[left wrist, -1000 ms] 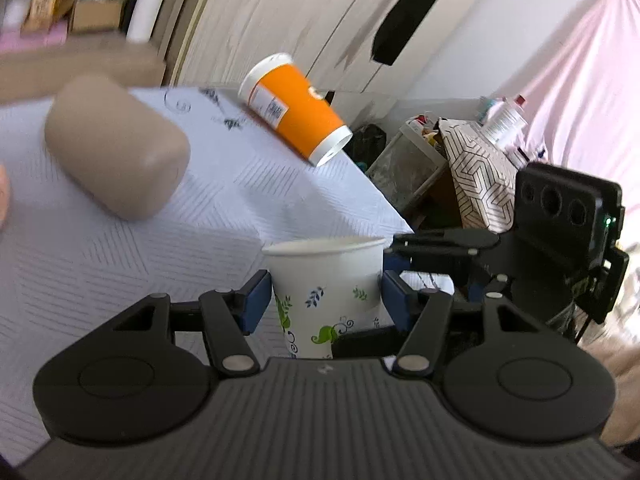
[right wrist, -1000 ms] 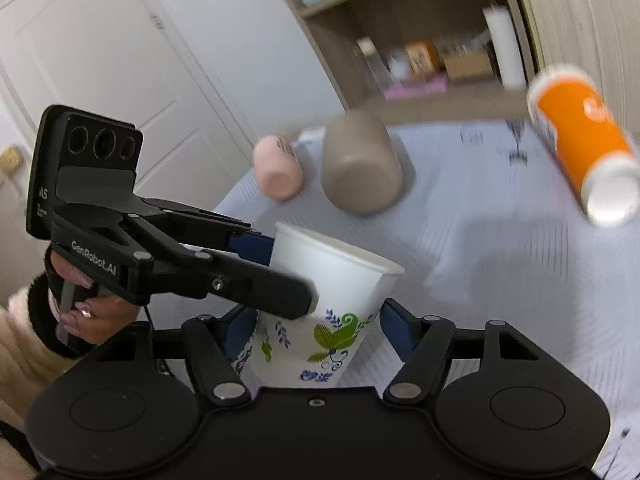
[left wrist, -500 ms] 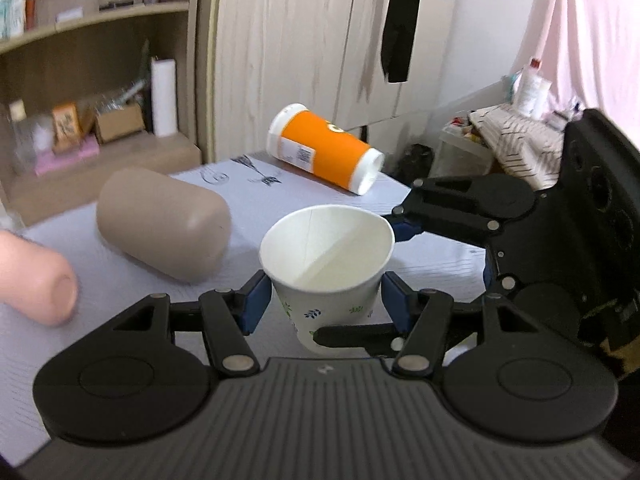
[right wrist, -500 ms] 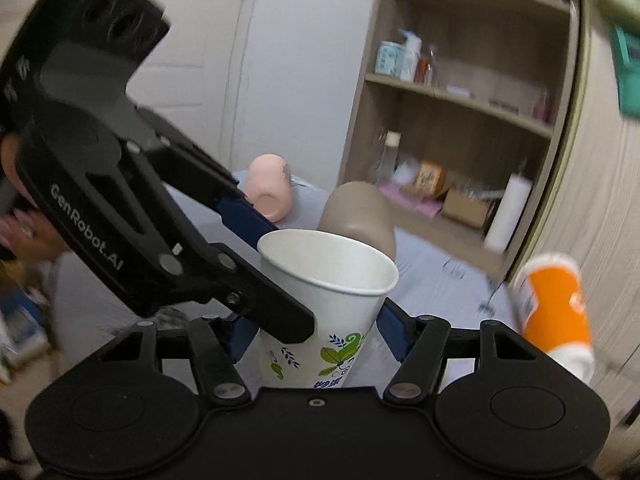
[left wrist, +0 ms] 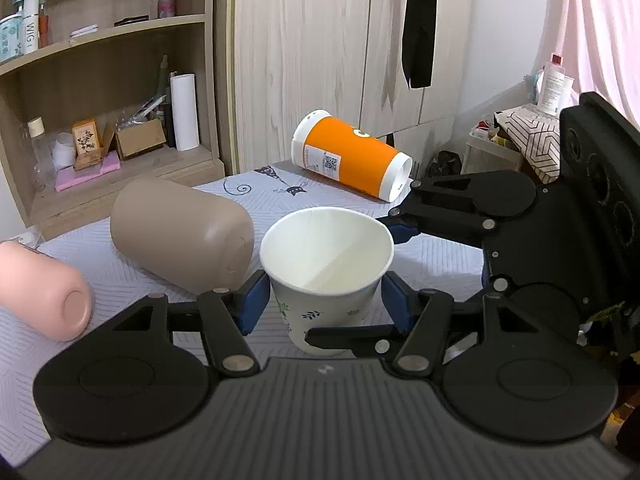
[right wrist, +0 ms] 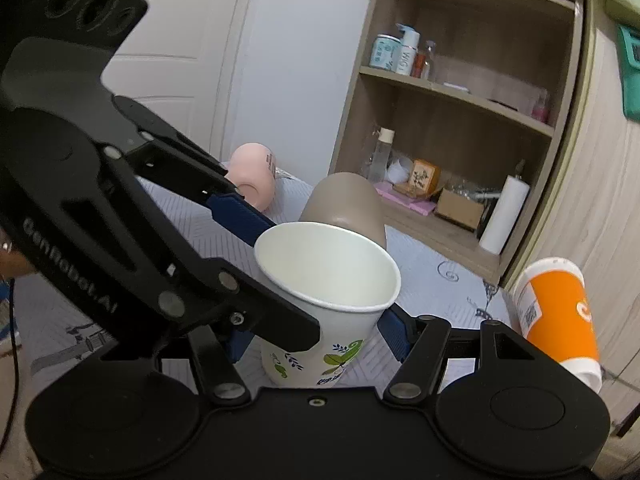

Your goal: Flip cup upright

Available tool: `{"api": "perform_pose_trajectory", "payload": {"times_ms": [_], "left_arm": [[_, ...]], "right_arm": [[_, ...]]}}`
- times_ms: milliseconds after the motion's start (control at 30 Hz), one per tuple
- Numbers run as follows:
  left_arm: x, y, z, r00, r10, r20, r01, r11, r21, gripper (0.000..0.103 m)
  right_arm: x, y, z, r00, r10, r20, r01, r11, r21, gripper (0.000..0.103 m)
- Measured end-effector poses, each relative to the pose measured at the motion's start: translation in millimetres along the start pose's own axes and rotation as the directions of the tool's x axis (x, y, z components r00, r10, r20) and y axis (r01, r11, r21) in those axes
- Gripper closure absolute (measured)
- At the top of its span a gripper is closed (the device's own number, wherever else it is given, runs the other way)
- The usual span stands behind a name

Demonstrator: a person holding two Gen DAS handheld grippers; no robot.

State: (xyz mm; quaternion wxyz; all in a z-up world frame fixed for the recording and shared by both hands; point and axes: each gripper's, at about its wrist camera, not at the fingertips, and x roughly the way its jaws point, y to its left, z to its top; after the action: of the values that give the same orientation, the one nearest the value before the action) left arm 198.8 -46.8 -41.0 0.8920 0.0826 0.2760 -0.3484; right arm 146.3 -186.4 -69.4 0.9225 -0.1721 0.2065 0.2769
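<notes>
A white paper cup with green and blue leaf print [left wrist: 326, 276] stands mouth up between both grippers, just above or on the quilted table. My left gripper [left wrist: 326, 300] has its blue pads against the cup's two sides. My right gripper [right wrist: 316, 332] holds the same cup [right wrist: 328, 300] from the other direction, pads on its sides. Each gripper shows in the other's view: the right one [left wrist: 480, 216] at right, the left one [right wrist: 132, 216] at left. The cup's base is partly hidden by the fingers.
On the table [left wrist: 120, 312] lie a tan cylinder cup [left wrist: 180, 236], a pink cup [left wrist: 40, 296] and an orange cup with white ends [left wrist: 352, 160], all on their sides. A wooden shelf [left wrist: 100, 80] and wardrobe stand behind. Clutter sits off the table's right edge.
Both grippers have tilted with the paper cup, so I now look down into its open mouth. The cup has stayed between both pairs of pads throughout.
</notes>
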Motion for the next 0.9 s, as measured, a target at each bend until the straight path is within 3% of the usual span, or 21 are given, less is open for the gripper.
{"api": "perform_pose_trajectory", "payload": {"times_ms": [167, 300, 467, 733, 900], "left_arm": [[-1.5, -3.5, 0.5, 1.000, 0.014, 0.000, -0.014, 1.000, -0.014, 0.041], [-9.4, -3.5, -2.1, 1.000, 0.021, -0.011, -0.022, 0.998, -0.050, 0.034], [-24.2, -8.3, -8.5, 0.998, 0.067, -0.010, -0.067, 0.996, -0.055, 0.021], [-49.1, -8.8, -14.0, 0.995, 0.103, -0.003, -0.102, 0.984, -0.147, 0.013], [-66.4, -23.0, -17.9, 0.979, 0.201, -0.044, -0.206, 0.966, -0.159, 0.010]], "right_arm": [[0.5, 2.1, -2.8, 1.000, -0.015, 0.001, 0.015, 1.000, 0.004, 0.032], [1.5, 3.3, -1.3, 1.000, -0.012, -0.005, 0.012, 1.000, 0.010, 0.014], [-0.8, 4.2, 0.4, 1.000, -0.013, -0.008, 0.013, 1.000, 0.018, 0.010], [-17.5, 4.3, -6.7, 0.999, -0.025, -0.022, 0.027, 0.997, 0.079, 0.010], [-39.1, 5.0, -12.4, 0.999, -0.032, -0.018, 0.034, 0.988, 0.151, 0.010]]}}
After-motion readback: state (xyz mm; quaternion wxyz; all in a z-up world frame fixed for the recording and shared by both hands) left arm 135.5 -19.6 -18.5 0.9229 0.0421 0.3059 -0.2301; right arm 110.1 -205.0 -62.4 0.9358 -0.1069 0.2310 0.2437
